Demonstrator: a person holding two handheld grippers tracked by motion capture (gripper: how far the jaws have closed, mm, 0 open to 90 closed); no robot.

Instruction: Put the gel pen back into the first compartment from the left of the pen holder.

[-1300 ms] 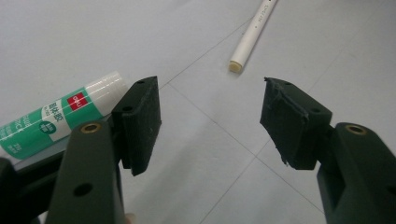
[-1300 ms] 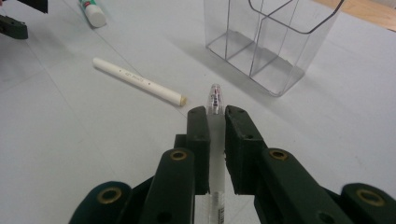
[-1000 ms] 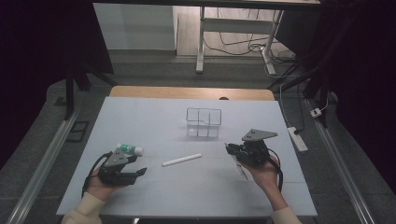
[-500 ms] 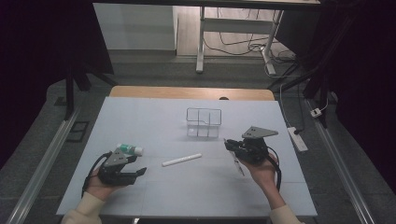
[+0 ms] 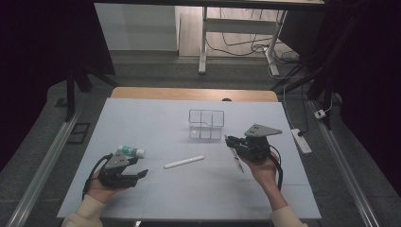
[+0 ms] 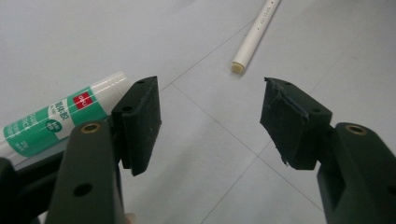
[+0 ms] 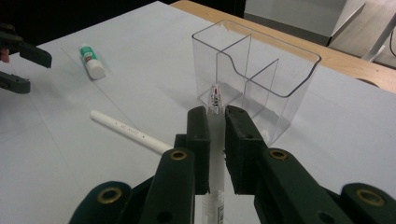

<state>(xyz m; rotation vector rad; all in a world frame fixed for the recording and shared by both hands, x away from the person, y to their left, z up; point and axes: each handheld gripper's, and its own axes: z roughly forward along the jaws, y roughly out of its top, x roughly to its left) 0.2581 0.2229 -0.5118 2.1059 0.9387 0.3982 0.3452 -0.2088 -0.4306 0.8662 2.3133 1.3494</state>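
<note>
My right gripper (image 5: 231,140) is shut on a clear-bodied pen (image 5: 238,162) that hangs slanting below the jaws, just right of a clear plastic organiser box (image 5: 206,112). In the right gripper view the pen (image 7: 215,100) pokes out between the shut jaws (image 7: 215,116) and points at the box (image 7: 299,79). My left gripper (image 5: 138,169) rests open at the front left, nothing between its jaws (image 6: 210,121). A green-and-white glue stick (image 5: 133,151) lies just beyond it, beside the left jaw (image 6: 51,121). A white pen (image 5: 184,161) lies mid-table.
The light blue table top (image 5: 189,198) has a wooden strip along its far edge (image 5: 189,93). A power strip (image 5: 301,140) lies off the right side. The white pen (image 7: 130,132) and glue stick (image 7: 92,61) lie left of the box.
My right gripper has lifted slightly with the pen, edging toward the organiser box. The left gripper has stayed where it was.
</note>
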